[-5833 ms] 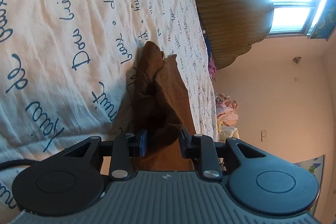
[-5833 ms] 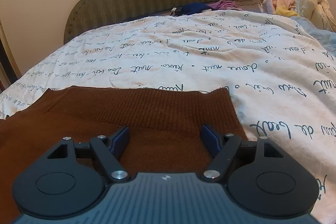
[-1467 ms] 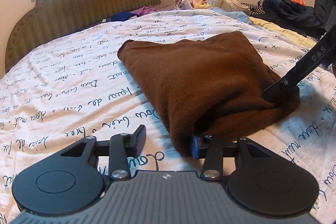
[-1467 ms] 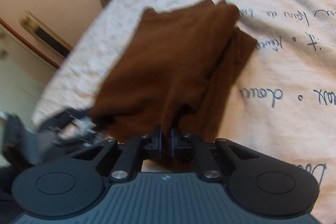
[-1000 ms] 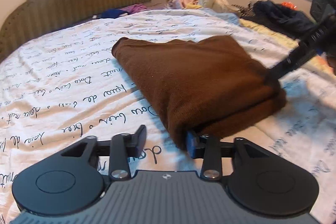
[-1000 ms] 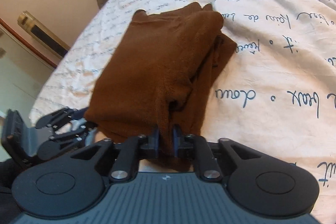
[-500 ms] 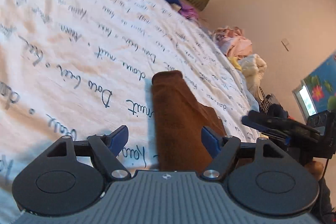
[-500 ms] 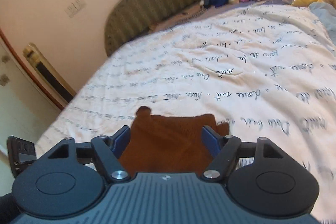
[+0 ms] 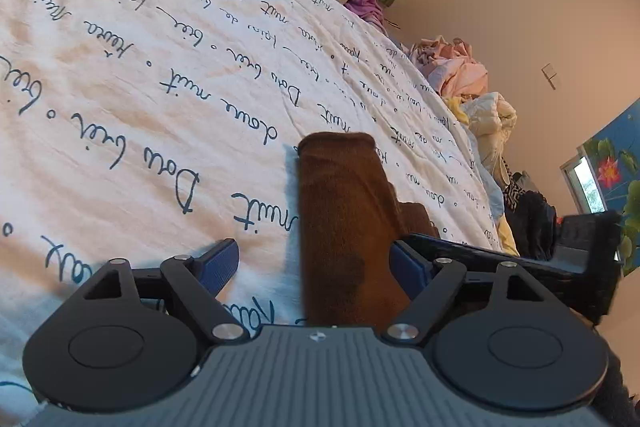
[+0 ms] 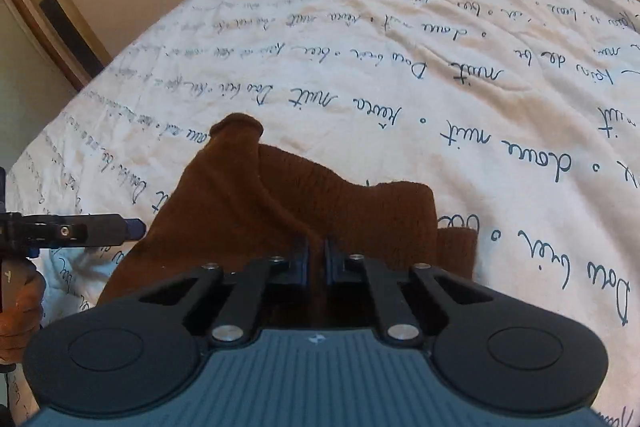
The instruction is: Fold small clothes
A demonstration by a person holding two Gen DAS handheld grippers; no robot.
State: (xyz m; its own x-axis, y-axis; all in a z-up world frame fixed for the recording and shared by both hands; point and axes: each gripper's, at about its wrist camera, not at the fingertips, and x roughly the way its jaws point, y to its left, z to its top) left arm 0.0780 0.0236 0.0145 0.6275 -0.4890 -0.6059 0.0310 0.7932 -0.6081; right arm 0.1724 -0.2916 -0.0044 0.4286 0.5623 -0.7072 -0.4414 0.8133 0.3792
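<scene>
Left gripper [image 9: 314, 263] angled down over the brown cloth [image 9: 344, 219], jaws just widened, pads clear of its sides. Right gripper [image 10: 316, 255] angled down too, jaws just snapped together, pinching the cloth's near edge.

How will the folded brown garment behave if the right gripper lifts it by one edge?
The brown garment is soft knit, so it will probably sag and partly unfold. The right gripper has just closed on only a fold, so other layers may slide off. It likely drags on the printed bedsheet, not glides.
</scene>
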